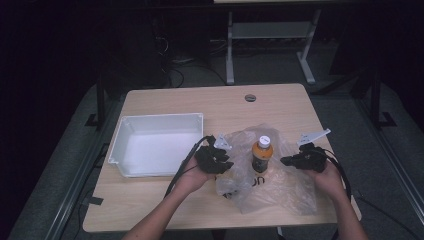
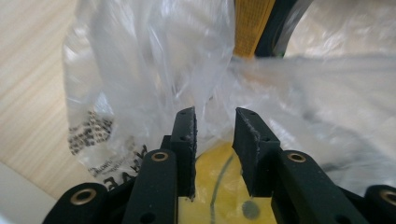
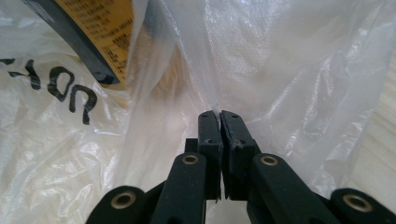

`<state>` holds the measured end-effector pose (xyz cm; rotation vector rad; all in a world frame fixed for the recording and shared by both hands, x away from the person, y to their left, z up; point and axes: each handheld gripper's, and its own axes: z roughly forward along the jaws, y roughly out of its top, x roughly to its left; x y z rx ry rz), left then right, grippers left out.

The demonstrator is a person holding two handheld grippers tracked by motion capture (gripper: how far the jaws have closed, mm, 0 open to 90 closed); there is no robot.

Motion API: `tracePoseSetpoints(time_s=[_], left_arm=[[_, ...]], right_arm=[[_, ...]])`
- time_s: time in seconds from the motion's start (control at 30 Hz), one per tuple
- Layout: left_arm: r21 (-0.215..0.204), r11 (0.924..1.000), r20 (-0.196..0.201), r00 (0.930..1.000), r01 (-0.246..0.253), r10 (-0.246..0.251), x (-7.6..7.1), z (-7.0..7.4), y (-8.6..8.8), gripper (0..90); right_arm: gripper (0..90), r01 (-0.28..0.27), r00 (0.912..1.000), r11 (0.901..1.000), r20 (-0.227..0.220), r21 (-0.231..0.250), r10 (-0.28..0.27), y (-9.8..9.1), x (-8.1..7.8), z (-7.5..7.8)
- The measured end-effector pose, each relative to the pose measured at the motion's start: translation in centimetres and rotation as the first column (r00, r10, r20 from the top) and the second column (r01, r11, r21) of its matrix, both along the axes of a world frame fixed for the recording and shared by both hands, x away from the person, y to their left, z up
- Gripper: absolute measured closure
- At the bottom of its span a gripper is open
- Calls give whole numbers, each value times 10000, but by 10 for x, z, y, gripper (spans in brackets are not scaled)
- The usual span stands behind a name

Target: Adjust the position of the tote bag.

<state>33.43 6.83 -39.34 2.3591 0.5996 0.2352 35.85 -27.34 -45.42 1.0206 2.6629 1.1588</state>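
Note:
A clear plastic bag (image 1: pixel 282 192) with black print lies crumpled on the wooden table (image 1: pixel 280 105). Inside its opening an orange bottle (image 1: pixel 261 156) with a white cap stands upright. My left gripper (image 1: pixel 227 165) is at the bag's left edge. In the left gripper view its jaws (image 2: pixel 215 116) stand apart, with the bag's film (image 2: pixel 140 60) just ahead of them and the bottle's label (image 2: pixel 252 25) beyond. My right gripper (image 1: pixel 286 161) is at the bag's right side. Its jaws (image 3: pixel 218 114) are shut on a fold of the bag (image 3: pixel 289 70), beside the bottle (image 3: pixel 100 28).
A white rectangular tray (image 1: pixel 160 117) sits on the table to the left of the left gripper. A round cable hole (image 1: pixel 250 97) lies near the far edge. Dark floor, cables and desk legs surround the table.

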Motion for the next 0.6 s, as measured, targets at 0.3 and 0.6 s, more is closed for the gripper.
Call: tracePoseSetpoints(time_s=[0.3,0.6], left_arm=[[-580,9981,362,9991,218,-197,8,26,-15,594],[-651,9948,210,9965,-788,804,29,13,-34,458]], right_arm=[[866,-5,9992,9997,389,263,-6,-4,-4,7],[867,-72,9983,9995,584,320,53,-3,-4,10]])
